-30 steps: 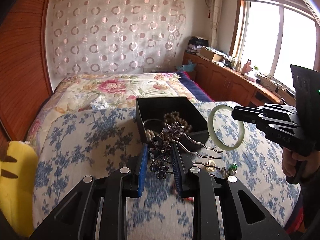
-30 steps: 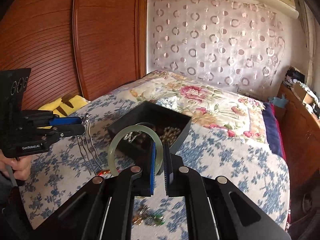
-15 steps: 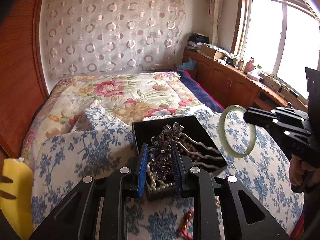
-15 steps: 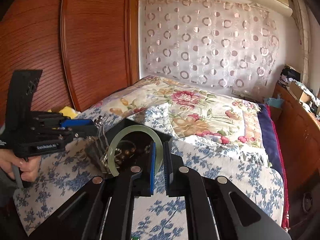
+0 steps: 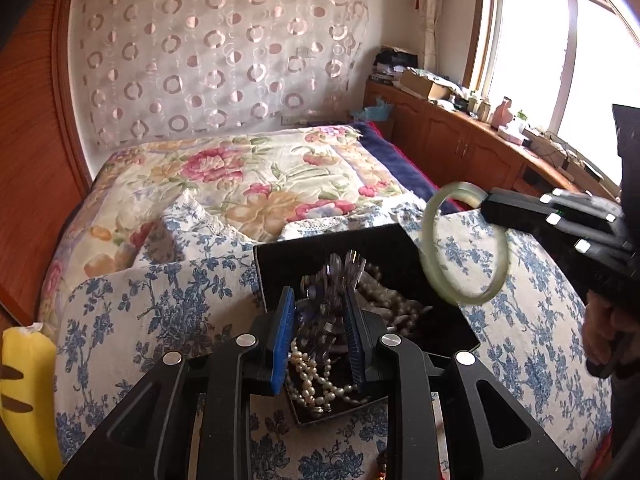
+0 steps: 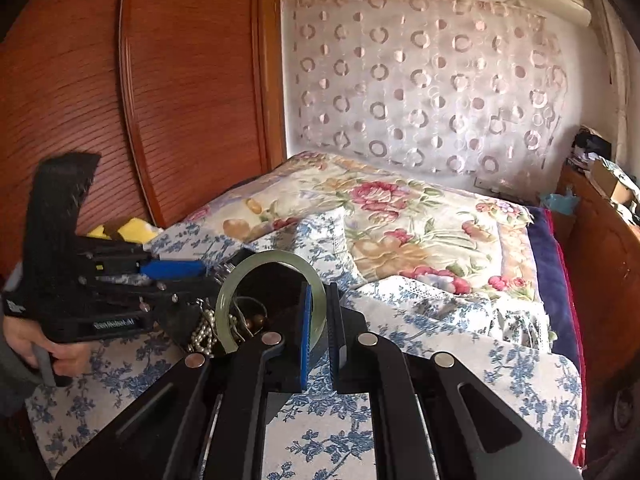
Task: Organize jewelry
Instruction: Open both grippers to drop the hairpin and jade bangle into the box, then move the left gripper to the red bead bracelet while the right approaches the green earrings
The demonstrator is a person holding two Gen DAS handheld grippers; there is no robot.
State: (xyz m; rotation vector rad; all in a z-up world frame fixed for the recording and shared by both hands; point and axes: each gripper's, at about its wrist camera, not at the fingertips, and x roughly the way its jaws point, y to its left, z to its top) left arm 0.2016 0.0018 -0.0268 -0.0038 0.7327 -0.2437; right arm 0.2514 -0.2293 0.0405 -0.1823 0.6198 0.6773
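Note:
A black jewelry box [image 5: 280, 258] lies on the blue-flowered cover, with pearl strands [image 5: 316, 376] inside. My left gripper [image 5: 320, 300] is over the box, its blue pads wider apart around a blurred purple flower hair comb [image 5: 334, 280]; whether they grip it is unclear. My right gripper [image 6: 318, 300] is shut on a pale green jade bangle [image 6: 224, 304], held just above the box's right side; the bangle also shows in the left wrist view [image 5: 430, 276]. The box [image 6: 276, 280] shows through the bangle in the right wrist view.
The bed carries a floral quilt [image 5: 240, 176] behind the box. A yellow plush [image 5: 24, 384] lies at the left edge. A red wooden headboard [image 6: 180, 100] stands left; a wooden cabinet [image 5: 460, 140] with clutter runs under the window at right.
Both grippers have moved forward over the box. The left pads have spread apart and the hair comb now looks blurred between them. The bangle has come closer to the box.

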